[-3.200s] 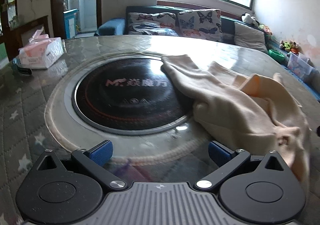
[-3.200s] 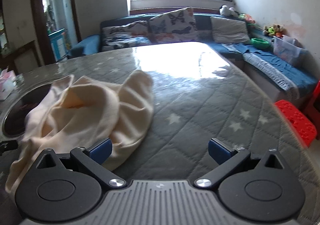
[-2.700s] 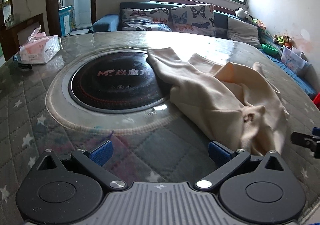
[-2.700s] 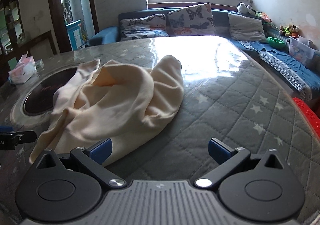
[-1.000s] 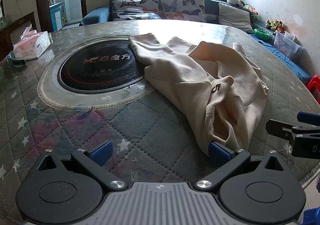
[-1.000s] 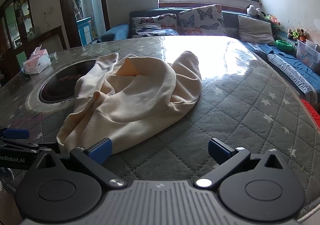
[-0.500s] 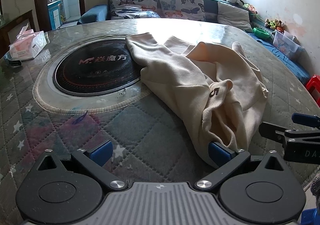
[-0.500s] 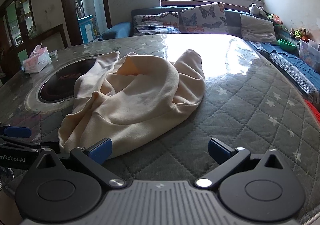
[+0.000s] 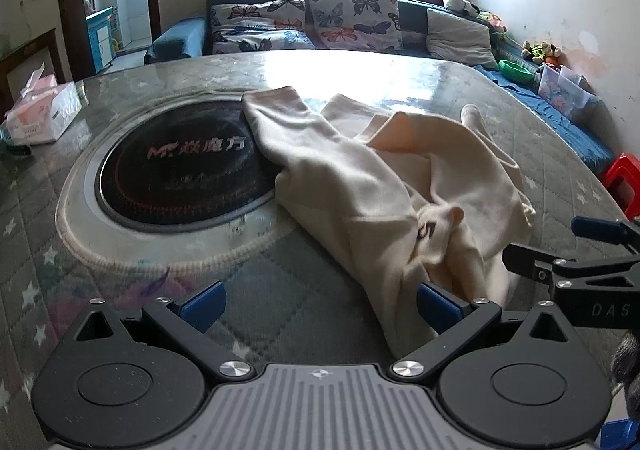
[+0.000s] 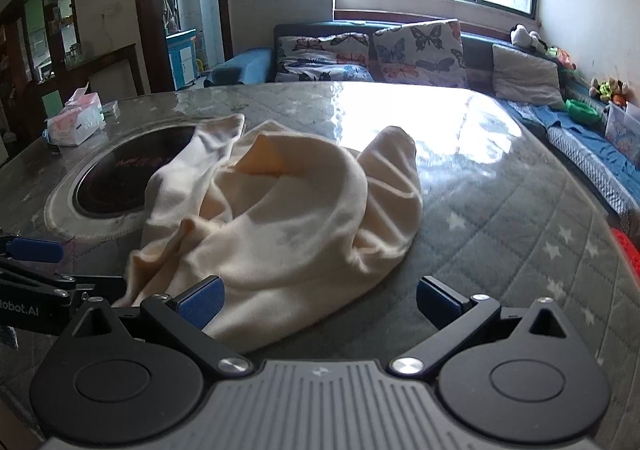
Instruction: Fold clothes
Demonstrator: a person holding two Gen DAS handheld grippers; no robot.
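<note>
A crumpled cream garment (image 9: 384,185) lies in a heap on the quilted grey table, one end draped over the black round hotplate (image 9: 180,165). It also shows in the right wrist view (image 10: 288,226). My left gripper (image 9: 318,304) is open, low over the table, its right fingertip (image 9: 436,304) touching the garment's near hem. My right gripper (image 10: 318,300) is open, its left fingertip (image 10: 200,300) at the garment's near edge. Each gripper shows in the other's view, the right one (image 9: 592,270) at the far right, the left one (image 10: 32,282) at the far left.
A pink tissue box (image 9: 36,113) sits at the table's left edge. The table (image 10: 520,217) is round, with its edge close in front. A sofa with butterfly cushions (image 9: 352,21) stands behind it. A red stool (image 9: 622,177) stands right of the table.
Both grippers have come slightly forward and closer to the garment's near hem. The garment has not moved. Both stay open.
</note>
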